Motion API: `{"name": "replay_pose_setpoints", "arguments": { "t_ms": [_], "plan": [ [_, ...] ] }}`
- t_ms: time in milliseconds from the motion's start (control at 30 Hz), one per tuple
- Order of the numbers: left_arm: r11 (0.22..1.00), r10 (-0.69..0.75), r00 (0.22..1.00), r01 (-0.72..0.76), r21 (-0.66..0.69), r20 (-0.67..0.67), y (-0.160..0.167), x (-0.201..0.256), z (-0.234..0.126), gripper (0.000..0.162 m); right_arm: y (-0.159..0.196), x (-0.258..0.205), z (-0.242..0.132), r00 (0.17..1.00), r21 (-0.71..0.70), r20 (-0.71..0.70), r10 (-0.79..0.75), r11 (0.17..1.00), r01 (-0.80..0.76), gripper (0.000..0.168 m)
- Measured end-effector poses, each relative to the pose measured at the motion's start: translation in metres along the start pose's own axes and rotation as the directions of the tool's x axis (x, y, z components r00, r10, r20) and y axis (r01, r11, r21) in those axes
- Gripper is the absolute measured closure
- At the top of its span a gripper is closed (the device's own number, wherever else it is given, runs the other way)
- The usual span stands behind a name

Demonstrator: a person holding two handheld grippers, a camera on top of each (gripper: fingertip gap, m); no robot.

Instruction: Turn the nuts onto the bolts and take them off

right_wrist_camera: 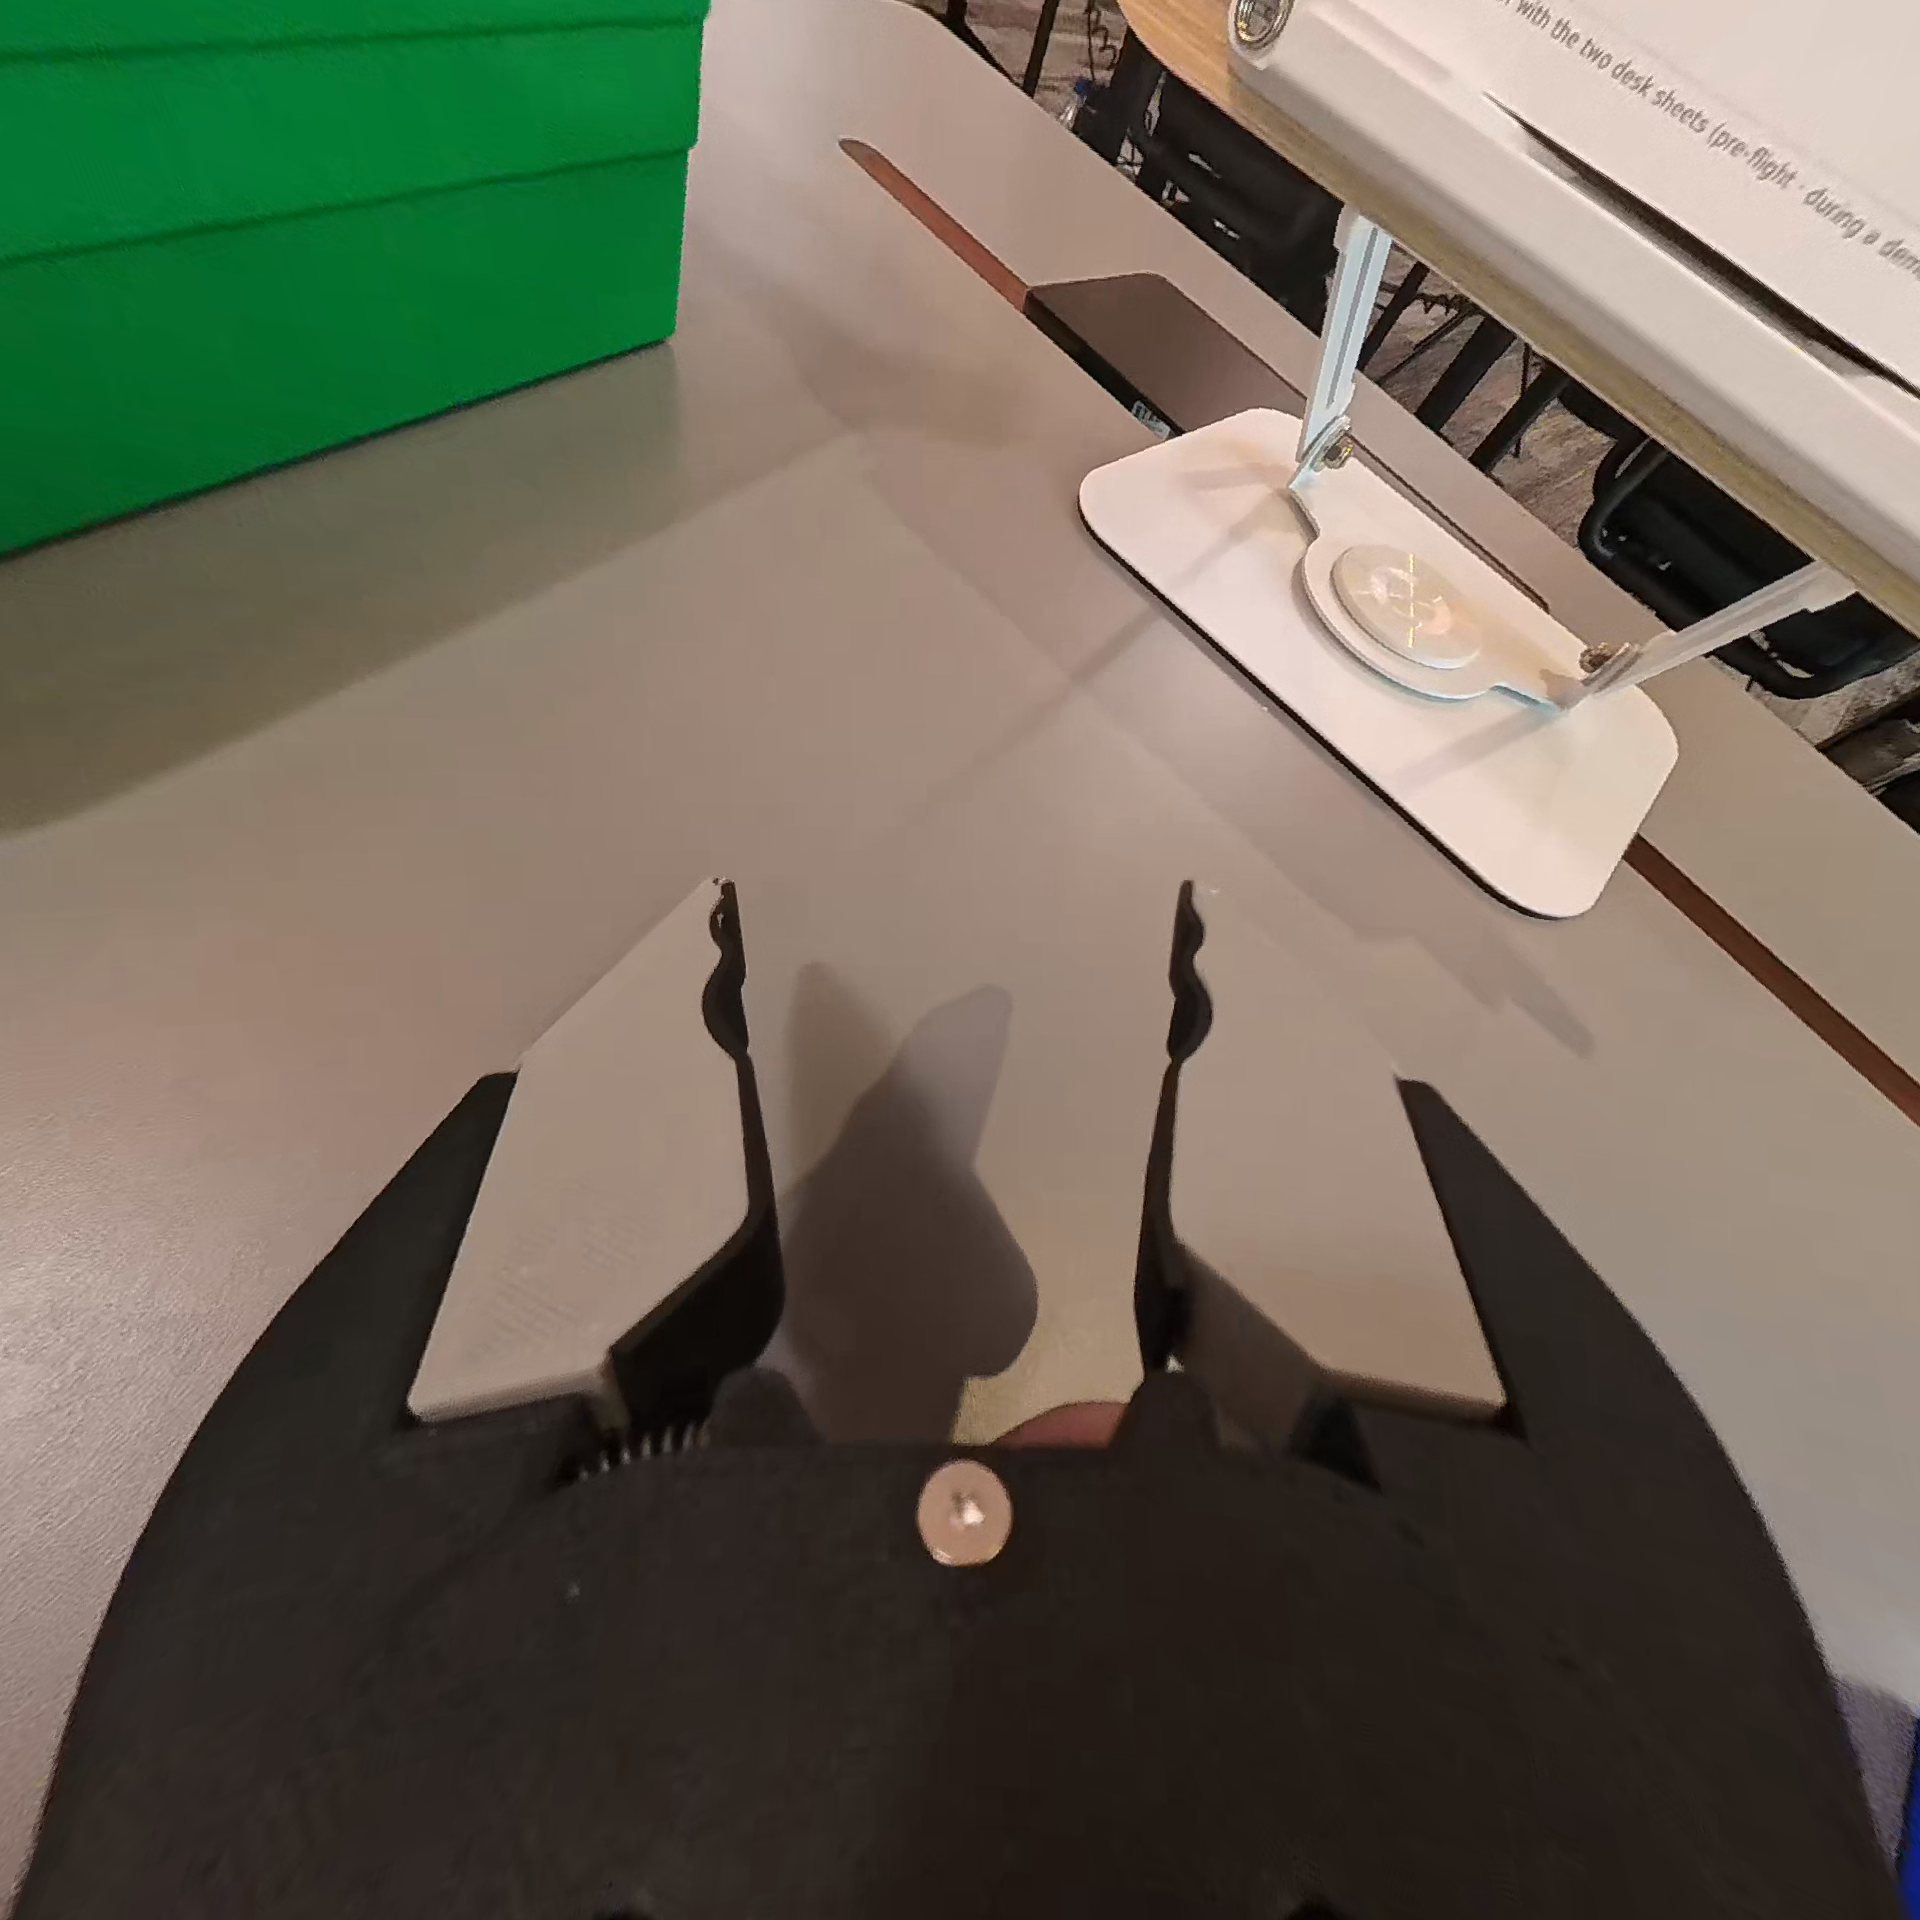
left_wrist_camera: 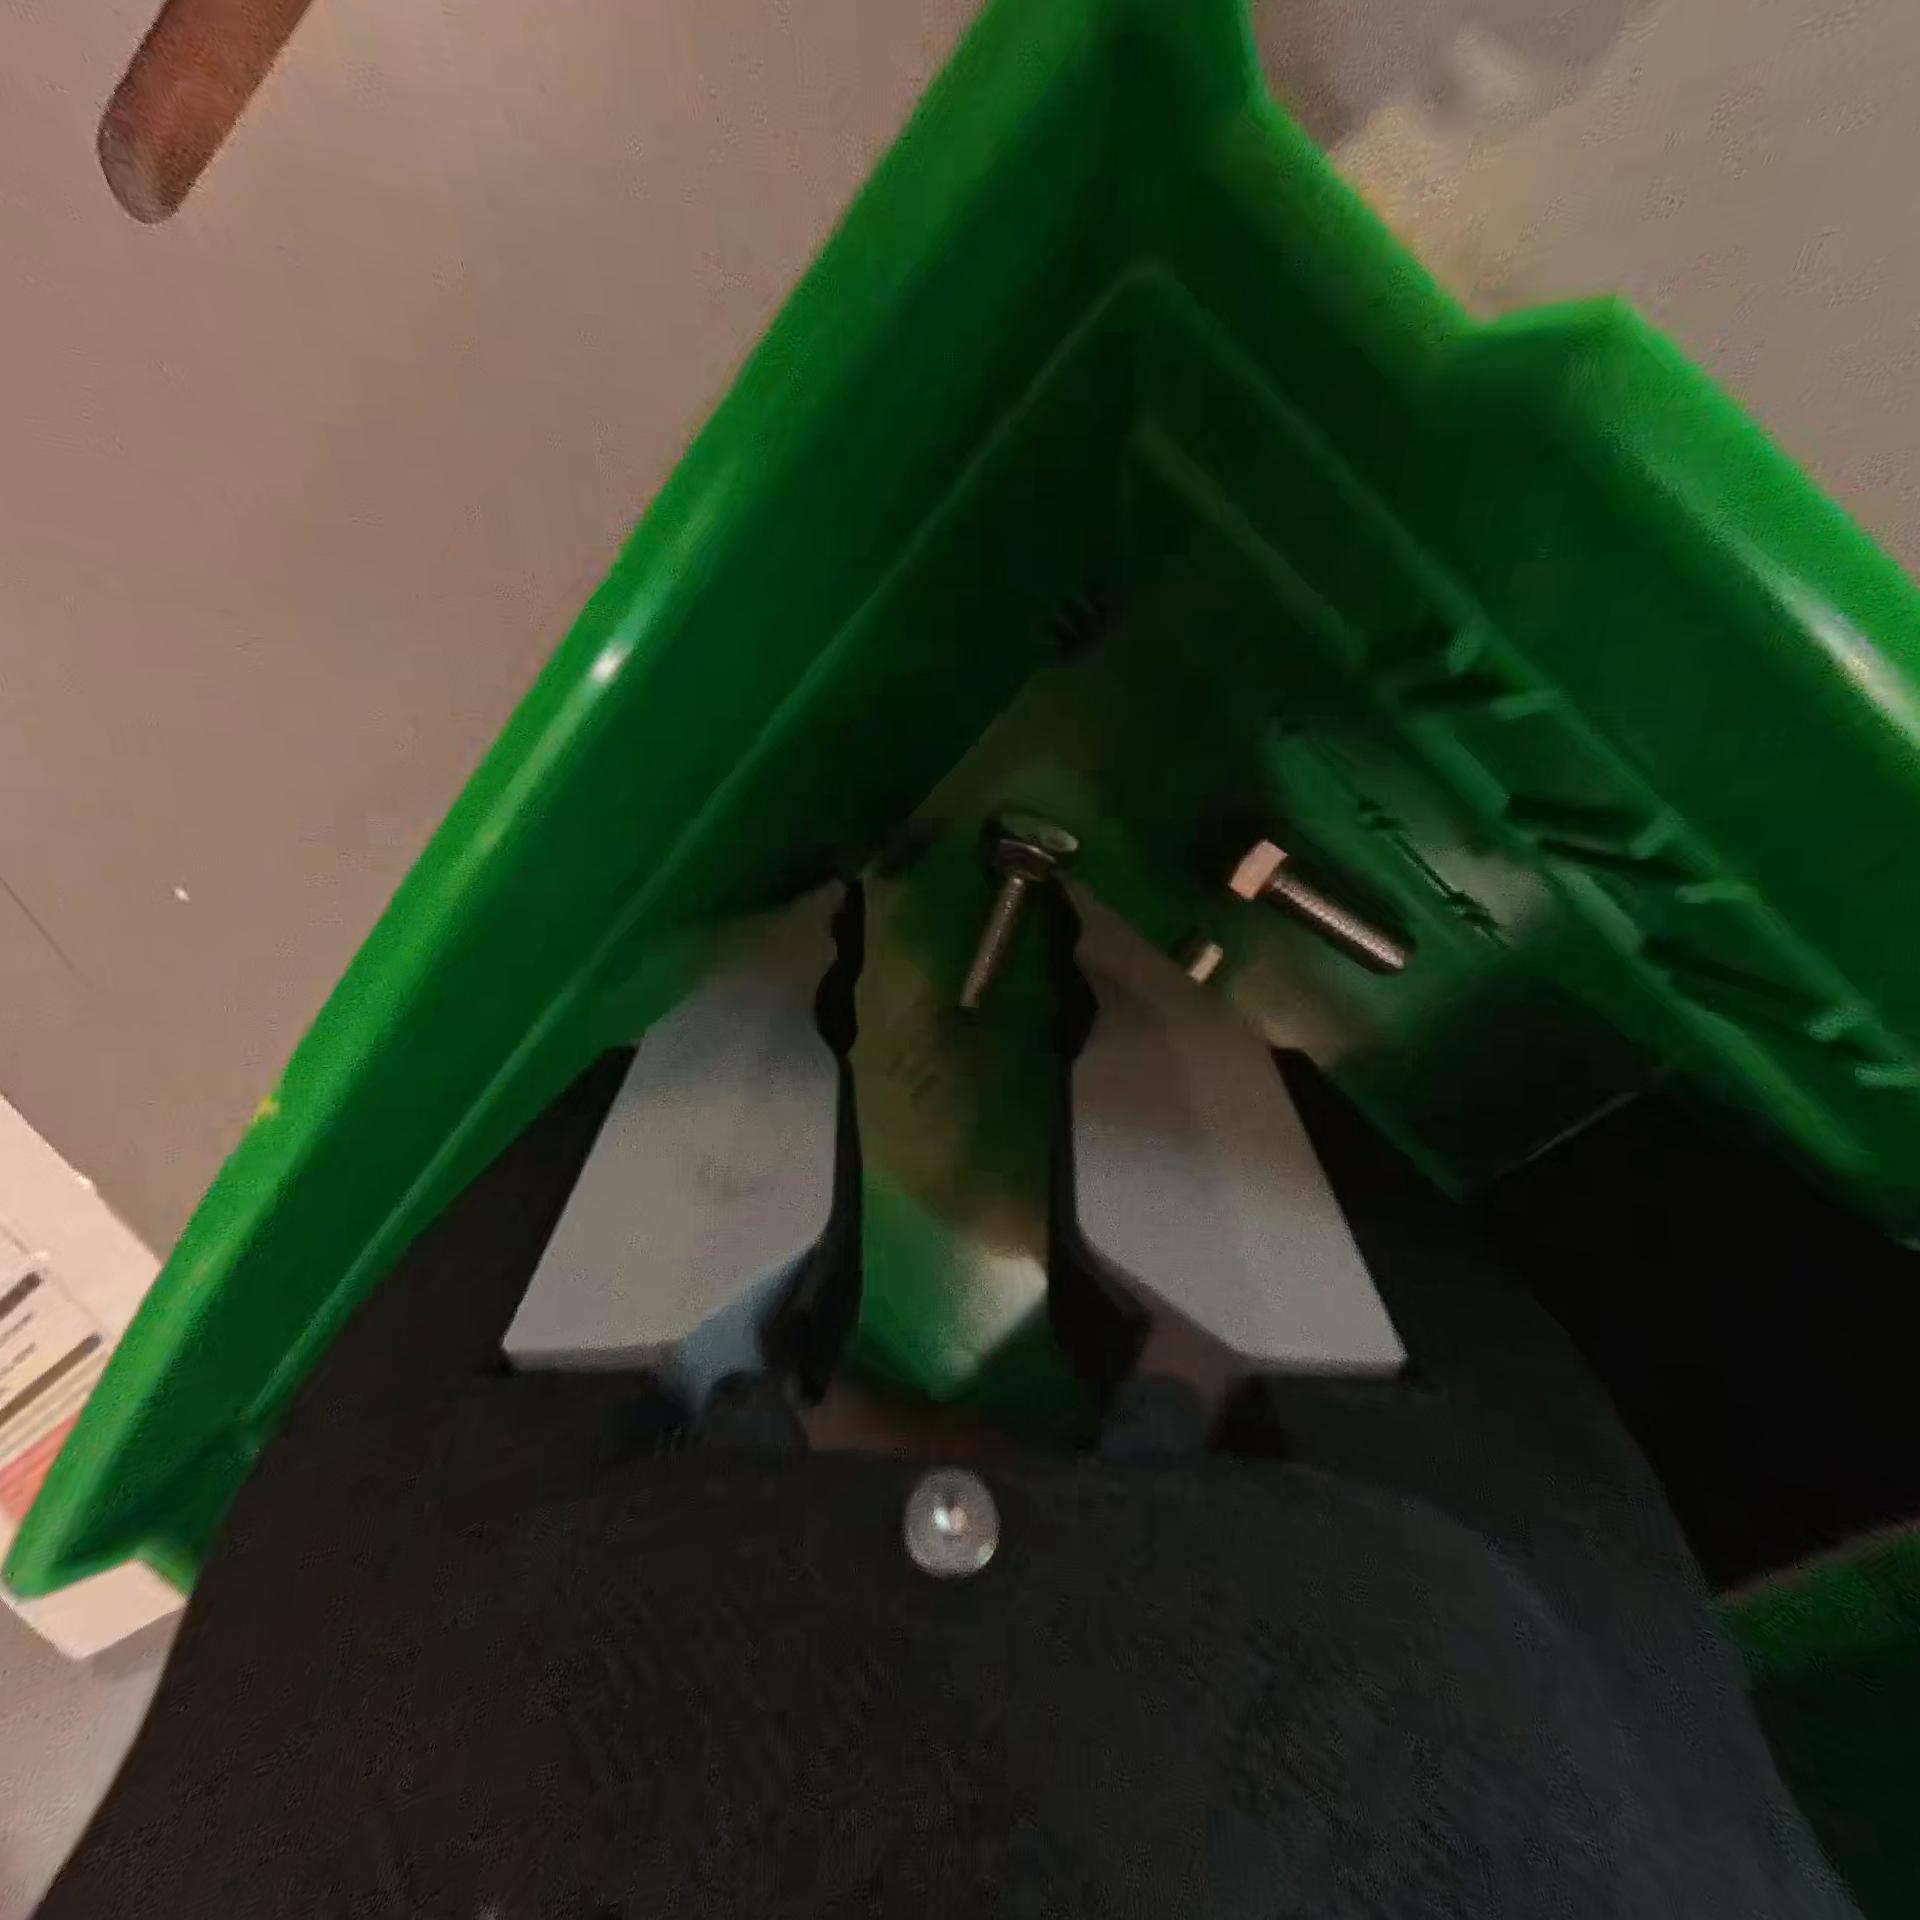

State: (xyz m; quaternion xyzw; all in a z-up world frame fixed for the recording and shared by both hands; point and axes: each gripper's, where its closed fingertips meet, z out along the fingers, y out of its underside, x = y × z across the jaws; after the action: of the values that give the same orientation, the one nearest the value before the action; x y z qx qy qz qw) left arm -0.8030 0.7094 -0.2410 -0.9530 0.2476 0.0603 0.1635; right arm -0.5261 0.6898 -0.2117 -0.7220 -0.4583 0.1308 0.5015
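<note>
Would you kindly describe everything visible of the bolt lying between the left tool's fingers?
The bolt looks like bare silver metal, with a head at the far end and a slim shank running toward the camera. It lies flat on the floor of the green bin, near its corner, between the open left tool; contact is unclear.

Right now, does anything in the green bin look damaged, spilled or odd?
Nothing stands out. Two bolts and a nut lie loose in the green bin, undamaged; the left claw hangs open over one bolt.

Grey tabletop [right_wrist_camera: 727, 675]; white stand base [right_wrist_camera: 1455, 769] near edge.
</note>
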Motion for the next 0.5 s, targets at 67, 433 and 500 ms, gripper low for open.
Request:
{"name": "replay_pose_setpoints", "arguments": {
  "t_ms": [67, 433, 500],
  "plan": [
    [1.000, 0.010, 0.999, -0.009, 0.006, -0.031, -0.005, 0.001, 0.005, 0.140, 0.001, -0.001, 0.001, 1.000, -0.008, 0.010, 0.000, 1.000, 0.000, 0.089],
    [0.990, -0.027, 1.000, 0.026, 0.142, 0.001, -0.019, -0.002, -0.036, 0.155, -0.004, -0.001, -0.005, 0.999, 0.037, 0.029, 0.033, 0.999, -0.034, 0.101],
    [0.967, -0.019, 0.998, 0.004, 0.256, 0.058, -0.032, -0.003, -0.074, 0.154, -0.007, -0.004, -0.009, 0.997, 0.063, 0.060, 0.043, 0.997, -0.047, 0.104]
  ]
}}
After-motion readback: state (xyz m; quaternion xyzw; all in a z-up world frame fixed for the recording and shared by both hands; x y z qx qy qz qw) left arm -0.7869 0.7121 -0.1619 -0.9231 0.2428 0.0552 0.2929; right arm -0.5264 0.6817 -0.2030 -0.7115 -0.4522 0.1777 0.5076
